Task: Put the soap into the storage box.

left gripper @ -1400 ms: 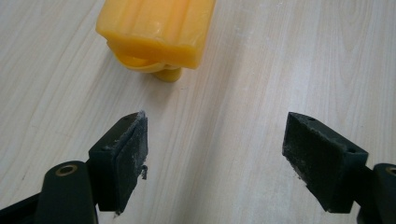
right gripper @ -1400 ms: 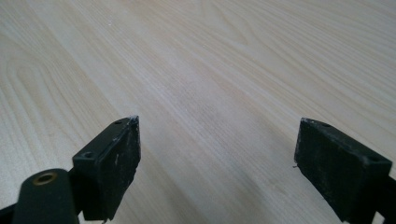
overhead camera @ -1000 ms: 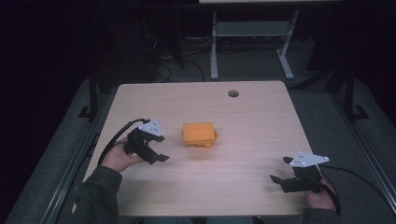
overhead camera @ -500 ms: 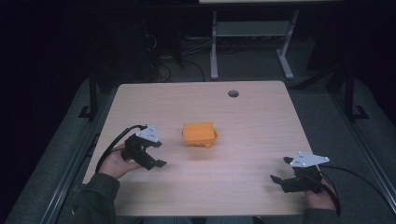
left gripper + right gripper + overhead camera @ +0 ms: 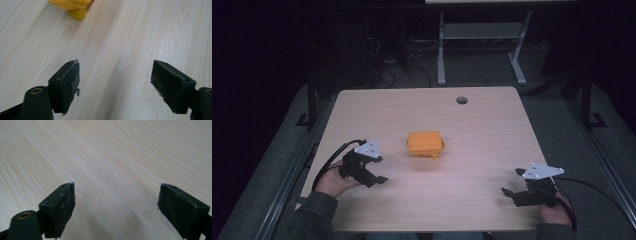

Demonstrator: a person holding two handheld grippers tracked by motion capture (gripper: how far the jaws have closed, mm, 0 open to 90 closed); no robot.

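Orange box-shaped plastic object (image 5: pixel 426 144) sits mid-table, untouched, both claws released.

A glossy rounded lobe juts from its near edge, so a grab there could slip or nudge it across the pale wooden table (image 5: pixel 492 125). The left gripper (image 5: pixel 378 179), jaws spread wide, has drawn back toward the near-left edge since a second ago; the right gripper (image 5: pixel 512 192) has stayed open and empty, well apart.

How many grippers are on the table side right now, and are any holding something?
2. The left gripper is near the table's left edge, jaws open, short of the orange object. The right gripper is at the near right corner, open, empty.
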